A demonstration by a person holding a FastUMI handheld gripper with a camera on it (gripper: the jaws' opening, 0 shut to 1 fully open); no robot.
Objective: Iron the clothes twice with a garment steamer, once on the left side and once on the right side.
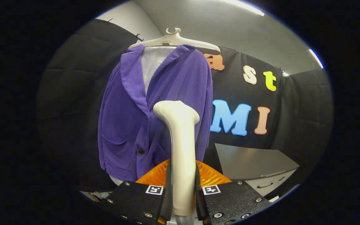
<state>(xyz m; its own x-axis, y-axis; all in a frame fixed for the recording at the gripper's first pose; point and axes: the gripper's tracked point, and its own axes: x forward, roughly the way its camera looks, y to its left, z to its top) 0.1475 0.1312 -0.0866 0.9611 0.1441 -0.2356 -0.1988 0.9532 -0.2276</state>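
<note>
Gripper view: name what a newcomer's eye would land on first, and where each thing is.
The purple corduroy jacket stands out first, hanging on a pale hanger against the booth's black wall, just beyond the fingers. Next comes the cream steamer handle, upright between the fingers of the gripper, which is shut on it, its head in front of the jacket's buttoned front. A grey cabinet sits low to the jacket's right.
</note>
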